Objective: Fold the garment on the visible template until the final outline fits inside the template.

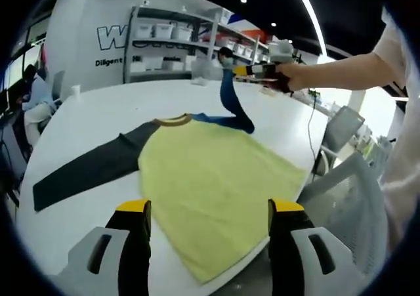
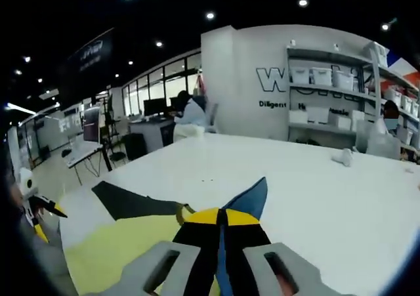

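Left gripper view is looking down on the garment (image 1: 210,191), a yellow-bodied shirt lying flat on the white table (image 1: 98,105), collar toward 12 o'clock, hem running off toward the near table edge at 6. I am holding my left gripper (image 1: 210,211) low over the hem with its 2 jaws standing wide apart and nothing between them. The dark sleeve (image 1: 85,171) is stretching out flat toward 9 o'clock.

At 1 o'clock in that view my right gripper (image 1: 252,73) is lifting the blue sleeve (image 1: 231,102) well clear of the table, the cloth hanging down to the shoulder. In the right gripper view the right gripper's jaws are pinching tight on that blue sleeve's end, which is poking up between them toward 12 o'clock, with the yellow body at 7 o'clock and the dark sleeve at 9.

I am not seeing any template outline on the table from either view, so I cannot tell how the shirt is sitting against it.

By my judgement I am folding this sleeve in across the body. What worries me: I am only pinching the cuff end, so a quick swing could be slipping it out of the jaws. Pulling too hard could be dragging the whole shirt sideways, since nothing is pinning the body. The hem is also sitting right at the table edge, so any tug toward 6 could be spilling it over.
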`<state>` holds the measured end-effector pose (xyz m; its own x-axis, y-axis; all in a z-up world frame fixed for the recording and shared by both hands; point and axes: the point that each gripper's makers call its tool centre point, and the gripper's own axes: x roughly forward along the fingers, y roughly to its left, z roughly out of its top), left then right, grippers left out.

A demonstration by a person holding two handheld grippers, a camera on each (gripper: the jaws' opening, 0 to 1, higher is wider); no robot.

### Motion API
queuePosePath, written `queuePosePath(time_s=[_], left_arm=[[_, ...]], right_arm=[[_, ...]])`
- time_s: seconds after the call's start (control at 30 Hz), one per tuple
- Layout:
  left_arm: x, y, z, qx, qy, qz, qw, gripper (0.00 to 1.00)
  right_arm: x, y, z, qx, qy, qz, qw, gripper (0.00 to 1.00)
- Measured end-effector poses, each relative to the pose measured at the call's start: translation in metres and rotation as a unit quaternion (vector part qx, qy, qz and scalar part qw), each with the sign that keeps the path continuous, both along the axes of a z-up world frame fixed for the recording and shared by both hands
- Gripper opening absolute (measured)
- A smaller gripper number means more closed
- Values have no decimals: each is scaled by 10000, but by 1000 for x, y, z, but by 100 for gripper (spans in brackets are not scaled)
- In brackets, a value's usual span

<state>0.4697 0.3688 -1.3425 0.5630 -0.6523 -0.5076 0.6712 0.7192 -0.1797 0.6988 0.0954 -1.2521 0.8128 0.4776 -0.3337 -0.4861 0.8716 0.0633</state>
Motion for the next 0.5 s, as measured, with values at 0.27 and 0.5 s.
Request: queuePosePath(time_s=[0.27,0.5], left_arm=[[1,1,3,-86,-23,32,10000,70],[2,1,4,-156,-36,41,9999,70]], right_arm=[[-2,50,-14,-63,162,544,9984,0],[3,89,-26,-29,231,864,9960,0]])
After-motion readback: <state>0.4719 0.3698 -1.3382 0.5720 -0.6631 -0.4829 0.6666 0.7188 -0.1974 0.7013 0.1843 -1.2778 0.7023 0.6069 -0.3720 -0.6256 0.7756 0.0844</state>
